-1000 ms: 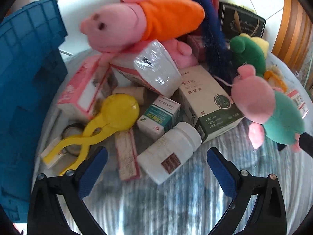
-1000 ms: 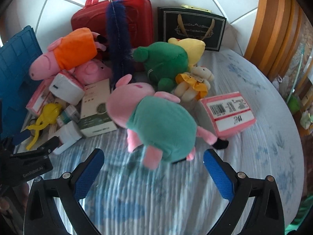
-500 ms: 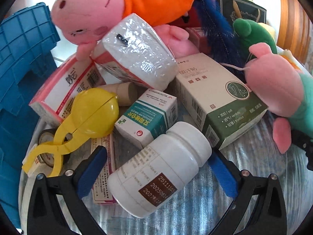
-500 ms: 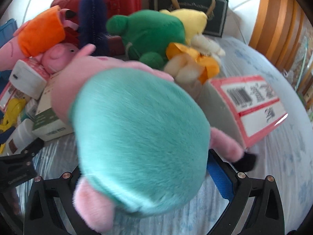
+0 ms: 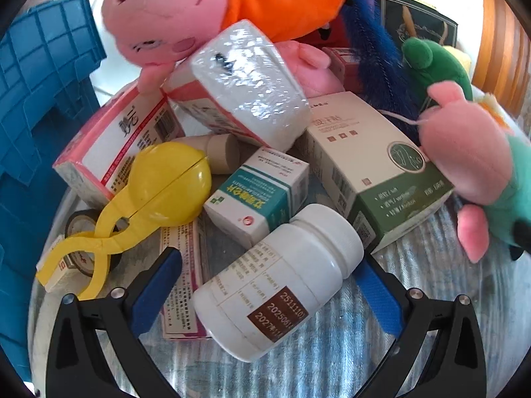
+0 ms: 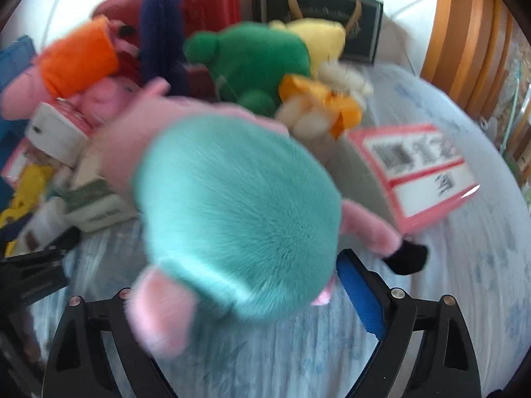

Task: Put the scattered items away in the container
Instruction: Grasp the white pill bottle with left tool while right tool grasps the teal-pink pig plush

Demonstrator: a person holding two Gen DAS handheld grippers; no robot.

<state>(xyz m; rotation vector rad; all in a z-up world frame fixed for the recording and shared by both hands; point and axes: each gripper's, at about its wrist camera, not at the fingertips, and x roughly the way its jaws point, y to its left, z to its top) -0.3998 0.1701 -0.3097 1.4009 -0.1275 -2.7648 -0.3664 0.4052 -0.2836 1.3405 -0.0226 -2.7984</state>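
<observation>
A white pill bottle [image 5: 282, 278] lies on its side between the blue pads of my left gripper [image 5: 265, 285]; the jaws straddle it with small gaps showing. A pink pig plush in a teal dress [image 6: 239, 212] sits between the fingers of my right gripper [image 6: 239, 282]; the right pad [image 6: 360, 298] touches it and the left pad is hidden behind the plush. The blue crate [image 5: 39, 99] stands at the left of the pile.
The pile holds a yellow clamp [image 5: 146, 199], a teal medicine box [image 5: 259, 199], a green-and-white box [image 5: 375, 169], a pink box [image 5: 113, 146], a wrapped box [image 5: 245, 83], an orange-dressed pig [image 5: 232, 10] and a green plush [image 6: 252, 56]. A pink-edged box [image 6: 421, 172] lies to the right.
Both grippers moved forward. The left one came around the white bottle; the right one came around the teal-dressed pig, and its jaws have narrowed onto it.
</observation>
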